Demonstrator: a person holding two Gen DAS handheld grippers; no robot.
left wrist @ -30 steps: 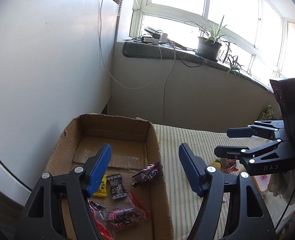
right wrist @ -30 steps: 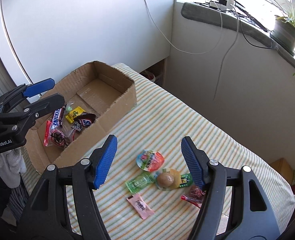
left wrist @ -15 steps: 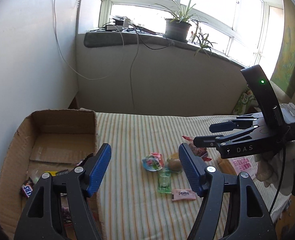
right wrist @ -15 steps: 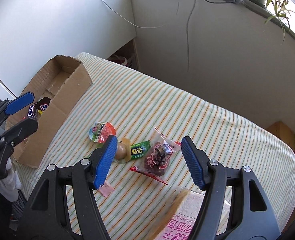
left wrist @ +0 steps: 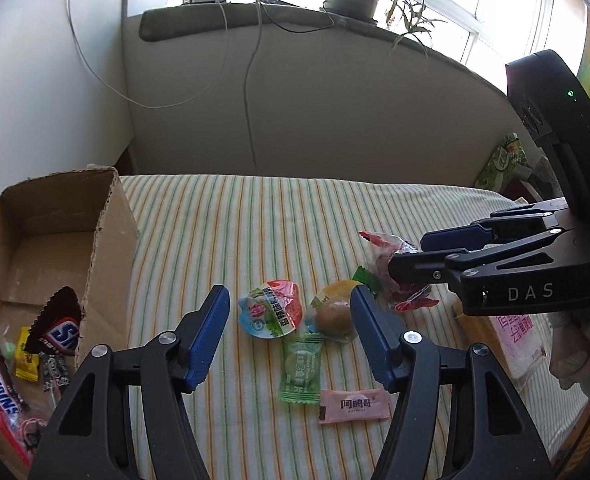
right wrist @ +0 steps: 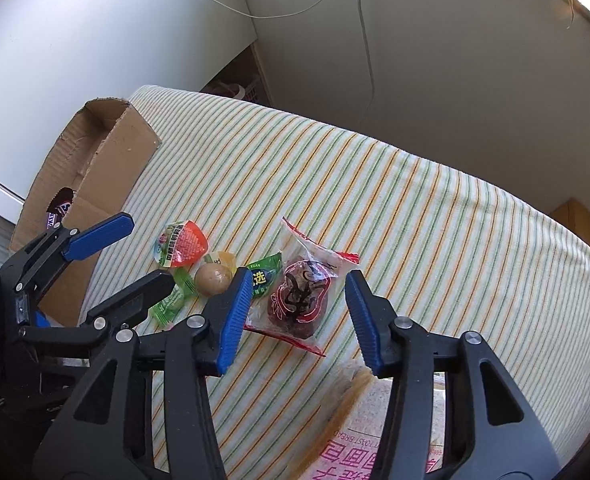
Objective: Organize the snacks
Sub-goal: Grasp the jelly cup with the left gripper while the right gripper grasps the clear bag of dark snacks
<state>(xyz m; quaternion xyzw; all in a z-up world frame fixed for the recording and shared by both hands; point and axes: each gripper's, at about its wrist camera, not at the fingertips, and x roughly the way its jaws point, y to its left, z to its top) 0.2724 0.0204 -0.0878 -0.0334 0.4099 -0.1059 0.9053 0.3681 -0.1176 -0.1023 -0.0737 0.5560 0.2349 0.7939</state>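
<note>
Two hand-held grippers work over a striped cloth worktop, soft woven fabric with green and orange lines. Cardboard box at 9 o'clock, corrugated, open top, already holding wrapped bars and candies, likely the sorting bin. Toast bread bag at 6 o'clock in right view, glossy pink print. Loose snacks cluster mid-cloth, probably awaiting transfer.

Right hand-held gripper points steeply down, jaws closing, straddling clear crinkly date packet; pads not yet touching it, nothing held.

Left hand-held gripper jaws also closing, roughly half spread, empty, aimed at round foil-lid jelly cup with brown egg pouch just beside at 3 o'clock.

Smaller: flat green candy wrapper at 6 o'clock of cup, pink rectangular sachet beyond it, both thin plastic film.
</note>
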